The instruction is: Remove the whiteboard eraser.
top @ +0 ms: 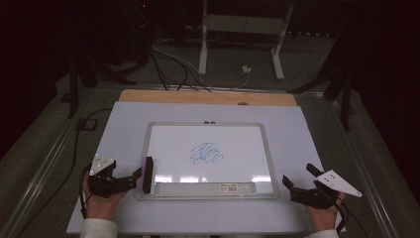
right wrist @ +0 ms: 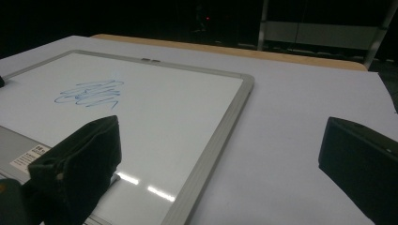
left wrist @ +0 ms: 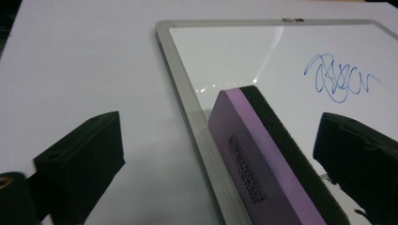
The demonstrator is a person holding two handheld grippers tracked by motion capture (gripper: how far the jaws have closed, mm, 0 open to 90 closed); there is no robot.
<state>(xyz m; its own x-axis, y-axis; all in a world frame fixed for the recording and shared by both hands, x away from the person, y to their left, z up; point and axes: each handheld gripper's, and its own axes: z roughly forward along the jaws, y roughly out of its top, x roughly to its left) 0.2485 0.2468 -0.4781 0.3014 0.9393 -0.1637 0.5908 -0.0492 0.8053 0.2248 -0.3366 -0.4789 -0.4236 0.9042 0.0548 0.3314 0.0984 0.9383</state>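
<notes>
Purple eraser (left wrist: 263, 159) stands on edge along the whiteboard's (top: 210, 148) 9 o'clock frame, between the spread jaws of the left tool (top: 134, 176), untouched. Blue scribble (top: 205, 153) marks the centre. Right tool (top: 292, 186), spread and empty, hovers at 4 o'clock over bare desk (top: 307, 129).

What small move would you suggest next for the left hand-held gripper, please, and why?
Probably close the left hand-held gripper on the purple block eraser with black felt. Its jaws stand wide open on either side of the eraser, which rests at the silver-framed whiteboard's left edge, and the blue marker scribble remains unwiped.
</notes>
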